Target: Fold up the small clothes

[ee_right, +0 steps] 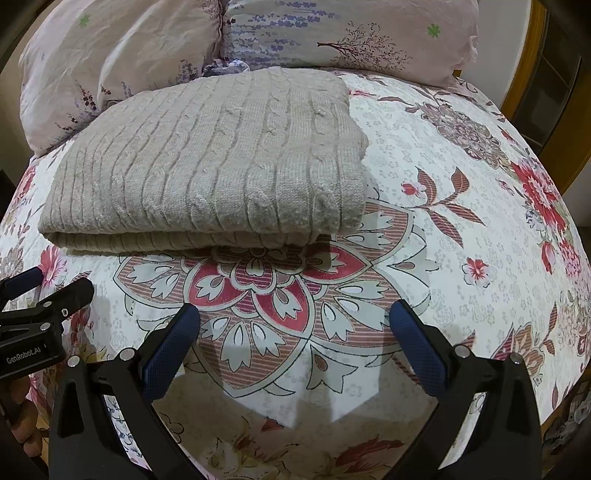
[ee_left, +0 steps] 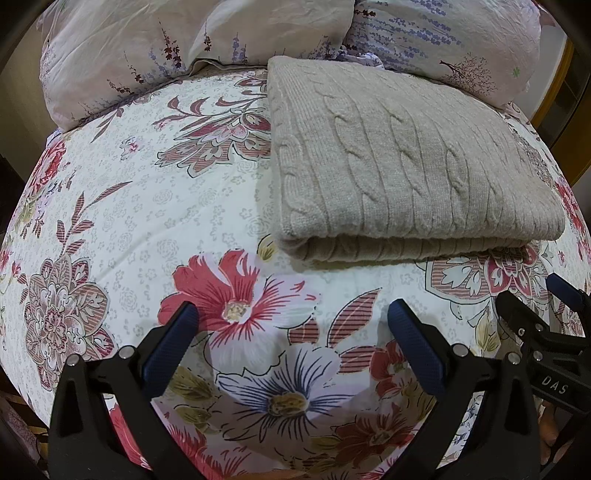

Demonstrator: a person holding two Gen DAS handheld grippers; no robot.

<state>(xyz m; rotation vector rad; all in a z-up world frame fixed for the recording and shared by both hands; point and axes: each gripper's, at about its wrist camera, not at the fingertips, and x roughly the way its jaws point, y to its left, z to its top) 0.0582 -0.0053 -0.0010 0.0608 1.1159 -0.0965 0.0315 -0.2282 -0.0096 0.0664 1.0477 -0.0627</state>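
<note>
A beige cable-knit sweater (ee_left: 402, 162) lies folded into a thick rectangle on the floral bedspread (ee_left: 147, 192); it also shows in the right wrist view (ee_right: 210, 158). My left gripper (ee_left: 293, 314) is open and empty, hovering over the bedspread in front of the sweater's near left corner. My right gripper (ee_right: 295, 314) is open and empty, in front of the sweater's near right part. Each gripper shows at the edge of the other's view: the right one (ee_left: 543, 295) in the left wrist view, the left one (ee_right: 55, 286) in the right wrist view.
Pale lavender-print pillows (ee_left: 155, 48) lie behind the sweater at the head of the bed, also in the right wrist view (ee_right: 332, 33). A yellow wooden frame (ee_right: 524, 62) stands at the far right. The flowered bedspread (ee_right: 461, 221) stretches to the right of the sweater.
</note>
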